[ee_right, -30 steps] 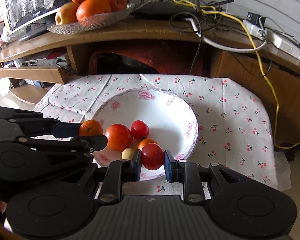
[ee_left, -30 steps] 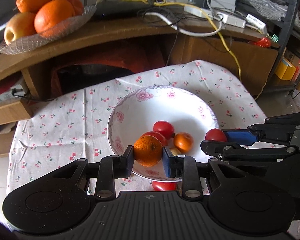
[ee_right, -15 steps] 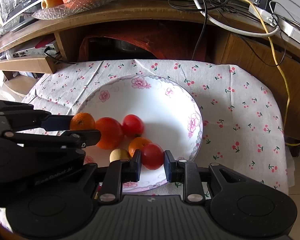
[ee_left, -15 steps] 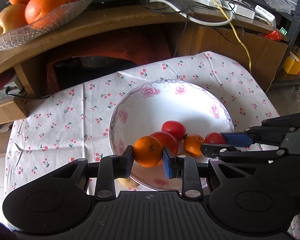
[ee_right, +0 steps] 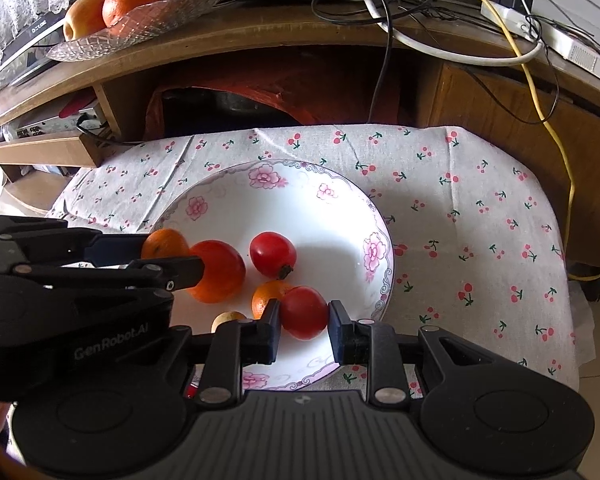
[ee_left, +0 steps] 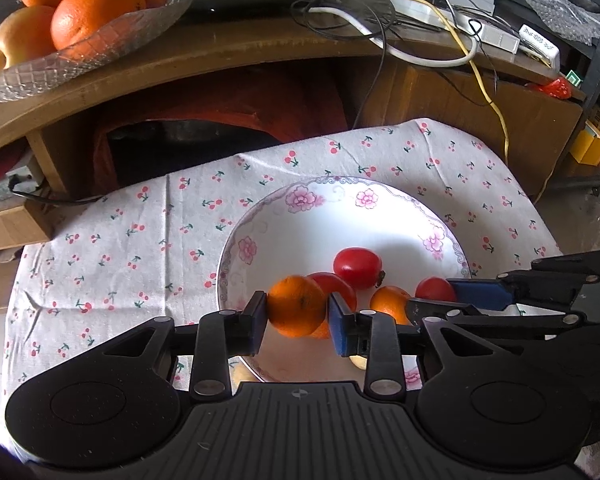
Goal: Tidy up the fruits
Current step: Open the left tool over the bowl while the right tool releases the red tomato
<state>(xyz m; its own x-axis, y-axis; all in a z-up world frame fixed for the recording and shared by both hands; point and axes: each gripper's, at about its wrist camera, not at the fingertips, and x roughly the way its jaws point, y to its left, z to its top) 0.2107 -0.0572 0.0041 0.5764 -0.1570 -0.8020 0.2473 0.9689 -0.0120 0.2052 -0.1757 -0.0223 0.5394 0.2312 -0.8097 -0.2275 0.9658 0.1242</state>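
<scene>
A white bowl point(ee_left: 300, 196) point(ee_right: 284, 168) with pink flowers sits on a cherry-print cloth. My left gripper point(ee_left: 298, 320) point(ee_right: 168, 256) is shut on a small orange point(ee_left: 296, 306) point(ee_right: 166, 242) above the bowl's near left side. My right gripper point(ee_right: 303, 330) point(ee_left: 432, 294) is shut on a red tomato point(ee_right: 304, 312) point(ee_left: 434, 289) over the bowl's near right side. In the bowl lie a big red-orange fruit point(ee_right: 220, 276), another red tomato point(ee_right: 272, 254) point(ee_left: 358, 266), a second small orange point(ee_right: 266, 296) point(ee_left: 390, 304) and a small yellowish fruit point(ee_right: 228, 317).
Behind the cloth point(ee_right: 480, 200) a wooden shelf carries a glass dish point(ee_left: 80, 60) point(ee_right: 140, 32) of large oranges and an apple. Tangled cables and a power strip point(ee_right: 540, 36) lie on the shelf's right. A sliver of something red point(ee_right: 192, 390) shows under my right gripper.
Both grippers have moved forward from the bowl's near rim to above its inside, each still holding its fruit. The fruit lying in the bowl has not moved.
</scene>
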